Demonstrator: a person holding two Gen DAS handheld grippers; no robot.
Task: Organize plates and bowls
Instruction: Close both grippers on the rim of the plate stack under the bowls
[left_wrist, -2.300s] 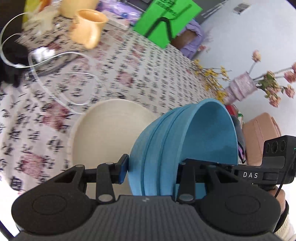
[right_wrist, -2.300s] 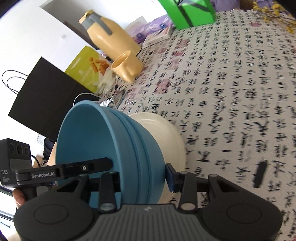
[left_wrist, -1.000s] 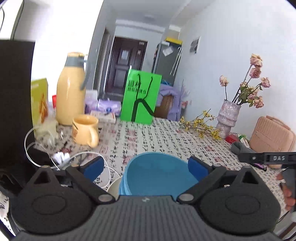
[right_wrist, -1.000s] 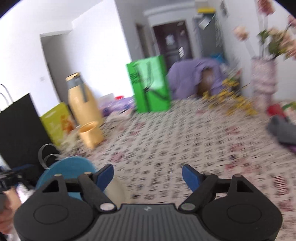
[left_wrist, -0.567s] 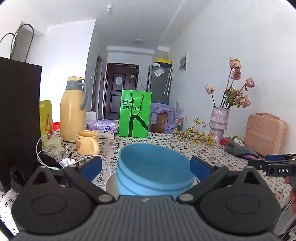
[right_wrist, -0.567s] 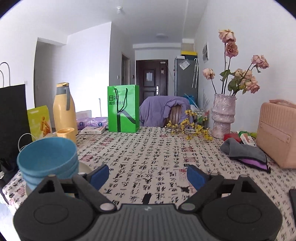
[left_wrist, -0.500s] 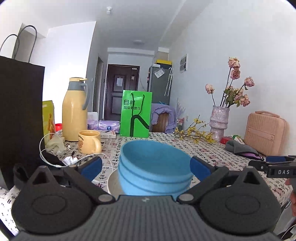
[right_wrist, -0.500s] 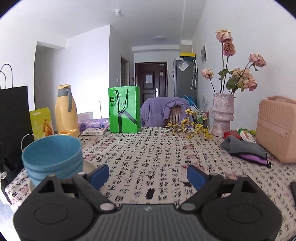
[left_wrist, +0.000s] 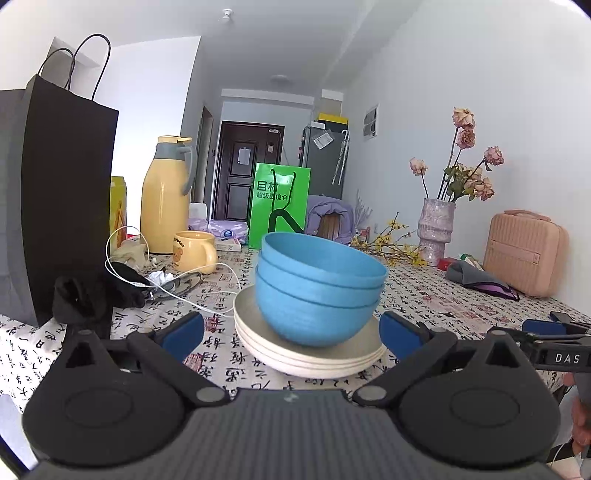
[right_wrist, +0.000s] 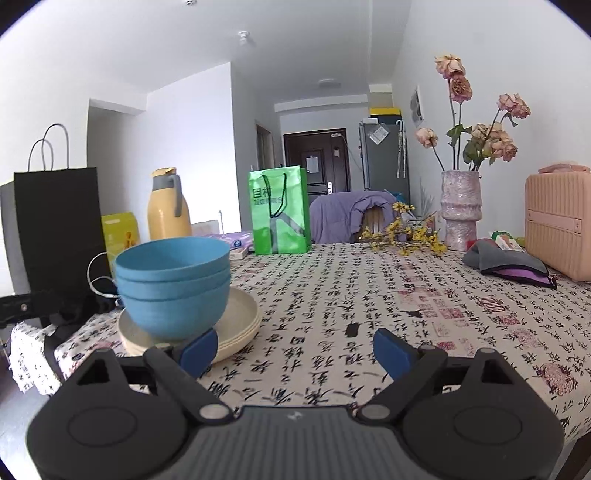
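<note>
A stack of three blue bowls (left_wrist: 317, 288) sits upright on a stack of cream plates (left_wrist: 306, 354) on the patterned tablecloth. My left gripper (left_wrist: 291, 332) is open and empty, just in front of the stack, not touching it. In the right wrist view the blue bowls (right_wrist: 173, 280) and cream plates (right_wrist: 240, 317) stand at the left. My right gripper (right_wrist: 295, 349) is open and empty, to the right of the stack.
Behind the stack are a yellow mug (left_wrist: 194, 251), a yellow thermos (left_wrist: 166, 199), a black paper bag (left_wrist: 62, 192), white cables (left_wrist: 177, 291) and a green bag (left_wrist: 279, 206). A vase of flowers (right_wrist: 460, 206), grey cloth (right_wrist: 506, 264) and pink case (right_wrist: 557, 221) stand at the right.
Both grippers held the blue bowls tilted over the plates, then let go and pulled back. The bowls now rest upright on the plates, and both grippers stand open and level.
</note>
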